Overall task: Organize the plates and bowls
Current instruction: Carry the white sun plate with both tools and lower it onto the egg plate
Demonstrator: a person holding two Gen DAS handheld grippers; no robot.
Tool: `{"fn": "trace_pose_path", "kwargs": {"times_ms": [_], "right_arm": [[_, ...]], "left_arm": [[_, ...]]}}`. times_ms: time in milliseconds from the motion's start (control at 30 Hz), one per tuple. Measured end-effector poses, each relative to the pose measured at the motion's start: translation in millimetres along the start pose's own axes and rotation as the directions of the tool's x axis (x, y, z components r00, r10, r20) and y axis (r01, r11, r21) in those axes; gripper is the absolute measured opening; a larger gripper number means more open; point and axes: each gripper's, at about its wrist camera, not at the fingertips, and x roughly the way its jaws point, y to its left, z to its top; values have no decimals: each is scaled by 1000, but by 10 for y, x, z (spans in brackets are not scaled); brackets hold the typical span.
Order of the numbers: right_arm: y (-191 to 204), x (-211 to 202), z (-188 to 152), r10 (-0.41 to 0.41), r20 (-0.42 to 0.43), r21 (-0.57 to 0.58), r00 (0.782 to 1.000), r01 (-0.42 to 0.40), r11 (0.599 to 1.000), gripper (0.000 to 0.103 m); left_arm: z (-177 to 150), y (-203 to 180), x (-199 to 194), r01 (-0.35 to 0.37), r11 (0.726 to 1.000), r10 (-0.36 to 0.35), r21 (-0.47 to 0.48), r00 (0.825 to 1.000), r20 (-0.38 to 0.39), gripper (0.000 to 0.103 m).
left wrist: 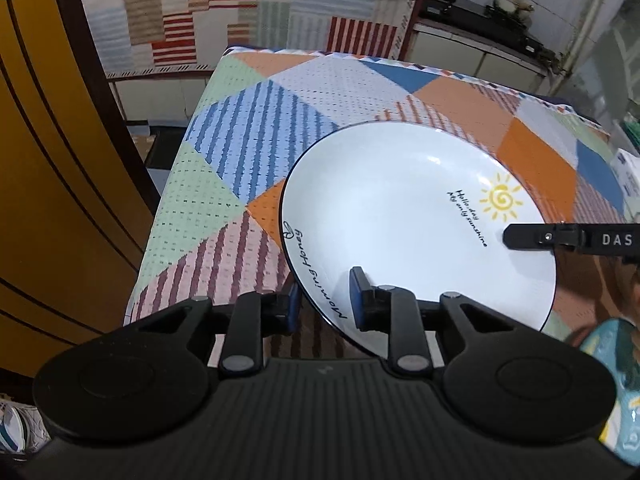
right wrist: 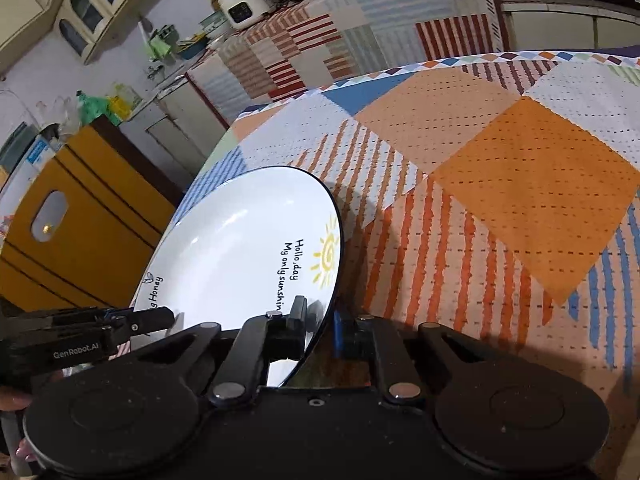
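A white plate (left wrist: 416, 216) with a thin dark rim sits over the near part of the table (left wrist: 240, 128), which is covered by a patchwork cloth (right wrist: 520, 168) of orange, blue, green and striped patches. The plate is printed with a yellow sun (left wrist: 501, 197), the words "Hello.day My only sunshine" next to it, and "Morning Honey" along the rim on the opposite side. Both tools are clamped on the plate's rim from opposite sides. The left tool (left wrist: 326, 306) grips the edge by the "Morning Honey" lettering, one blue-padded finger (left wrist: 360, 300) lying on the white inner face and the other below the rim, over the cloth. The right tool (right wrist: 322, 330) pinches the edge near the sun, with a black finger (right wrist: 296, 322) on the upper face and a blue pad behind the rim. In the left wrist view the right tool's finger reaches in from the right side over the plate near the sun; in the right wrist view the left tool comes in from the lower left at the lettered edge. Whether the plate rests on the cloth or is raised slightly cannot be told. A yellow cabinet (left wrist: 60, 184) stands beside the table, and a second surface draped with a striped cloth (left wrist: 192, 20) lies beyond it.
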Motion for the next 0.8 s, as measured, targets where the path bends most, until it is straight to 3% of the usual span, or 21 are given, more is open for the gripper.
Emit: {"fn": "trace_pose_path", "kwargs": {"times_ms": [200, 333, 600, 800], "right_arm": [[46, -218, -101, 6, 0, -14, 1000, -6, 1000, 18], [123, -418, -153, 7, 13, -55, 1000, -6, 998, 18], [311, -973, -307, 24, 69, -97, 997, -17, 995, 20], [419, -1429, -527, 10, 82, -129, 997, 1, 992, 20]], "left_arm": [[-175, -180, -300, -29, 998, 26, 49, 998, 63, 23], [-206, -206, -490, -2, 1000, 1, 17, 998, 61, 23], [-276, -406, -1027, 15, 997, -25, 79, 993, 120, 23], [-468, -639, -1376, 44, 993, -57, 114, 992, 114, 23]]}}
